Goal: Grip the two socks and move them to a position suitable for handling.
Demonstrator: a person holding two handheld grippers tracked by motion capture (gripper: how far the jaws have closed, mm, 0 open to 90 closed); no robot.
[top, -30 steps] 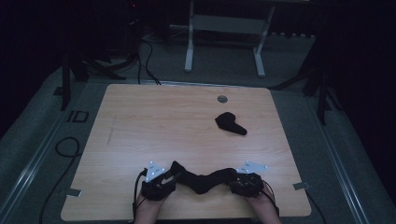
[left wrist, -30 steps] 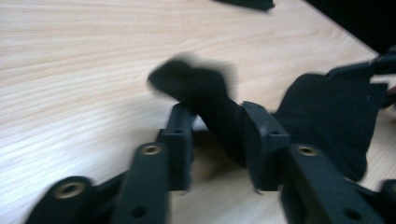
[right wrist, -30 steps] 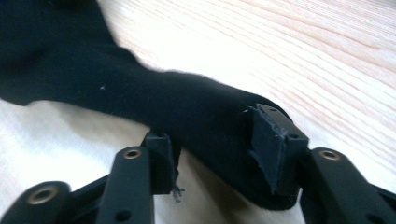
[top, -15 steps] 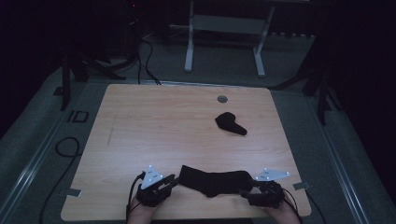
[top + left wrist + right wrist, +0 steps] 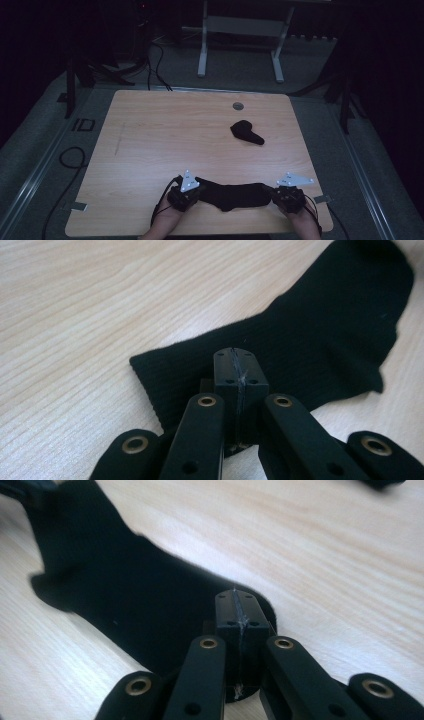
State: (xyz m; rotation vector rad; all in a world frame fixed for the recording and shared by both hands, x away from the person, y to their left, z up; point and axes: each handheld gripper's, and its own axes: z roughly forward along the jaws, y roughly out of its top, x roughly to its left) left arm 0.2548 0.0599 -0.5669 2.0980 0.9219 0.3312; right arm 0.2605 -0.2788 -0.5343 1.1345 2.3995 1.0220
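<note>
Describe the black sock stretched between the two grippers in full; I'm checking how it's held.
The black sock is a dark ribbed knit, lying flat and stretched along the near edge of the wooden table. The left gripper is shut on its cuff end, the right gripper on the other end. Its heel bulges toward the person. The underside rests on the table; nothing else touches it.

Sock [image 5: 320,330] toe cut off at top edge in left gripper view. Far end blurred in right gripper view. Forearms cropped at high view's bottom edge.
</note>
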